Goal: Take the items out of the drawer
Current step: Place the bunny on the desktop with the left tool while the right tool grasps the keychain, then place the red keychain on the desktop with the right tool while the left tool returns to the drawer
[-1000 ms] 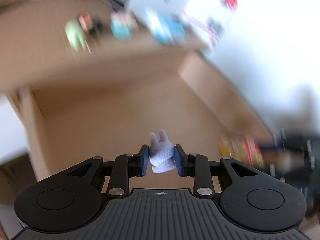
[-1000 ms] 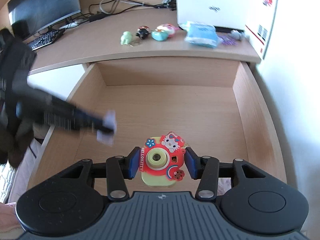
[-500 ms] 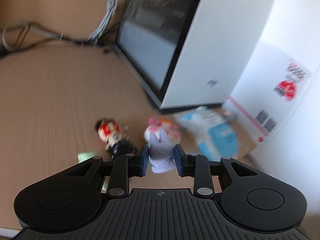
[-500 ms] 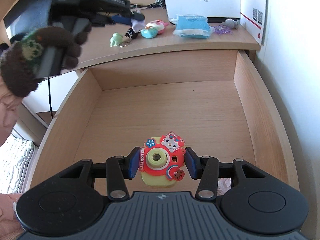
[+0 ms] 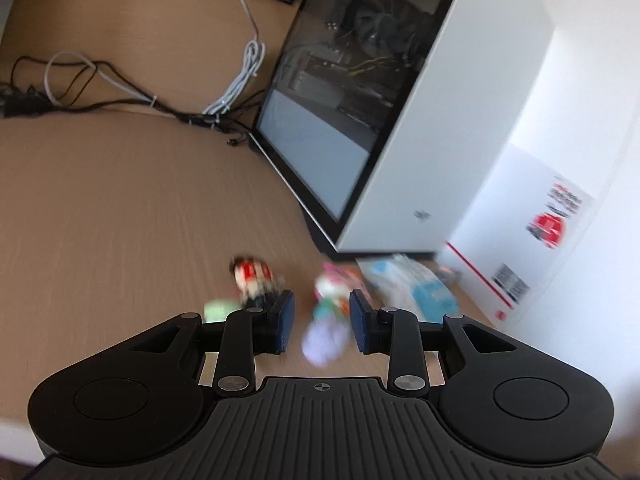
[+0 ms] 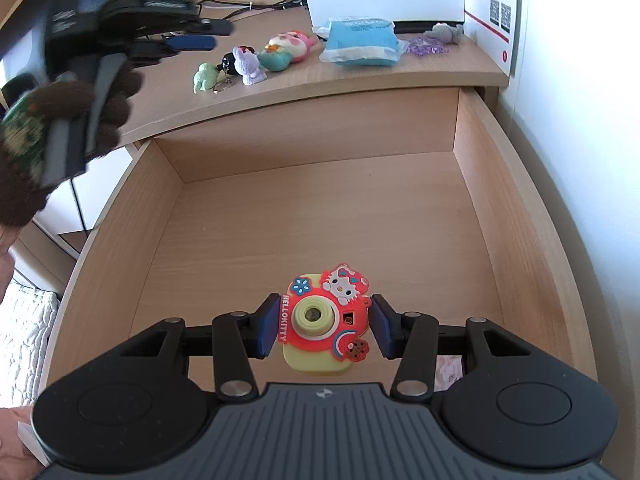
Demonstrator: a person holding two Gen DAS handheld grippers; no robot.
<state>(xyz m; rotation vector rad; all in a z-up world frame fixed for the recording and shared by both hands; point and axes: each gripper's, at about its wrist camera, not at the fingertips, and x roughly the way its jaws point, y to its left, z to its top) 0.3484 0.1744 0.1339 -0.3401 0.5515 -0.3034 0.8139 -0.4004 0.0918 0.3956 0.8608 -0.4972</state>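
The worktop (image 6: pixel 420 70) holds a big white computer (image 5: pixel 460 120). Below it, the drawer (image 6: pixel 320 216) is pulled out. On the worktop lie a blue pack (image 6: pixel 362 42), a pink and teal toy (image 6: pixel 286 50), a purple bunny (image 6: pixel 248 64), a green toy (image 6: pixel 205 77) and a small doll (image 5: pixel 254 276). The left gripper (image 5: pixel 322 326) hangs over the worktop with its pads apart, and the bunny sits on the worktop, free of them. The right gripper (image 6: pixel 324 326) is down in the drawer, closed on the toy camera (image 6: pixel 324 316) near the front.
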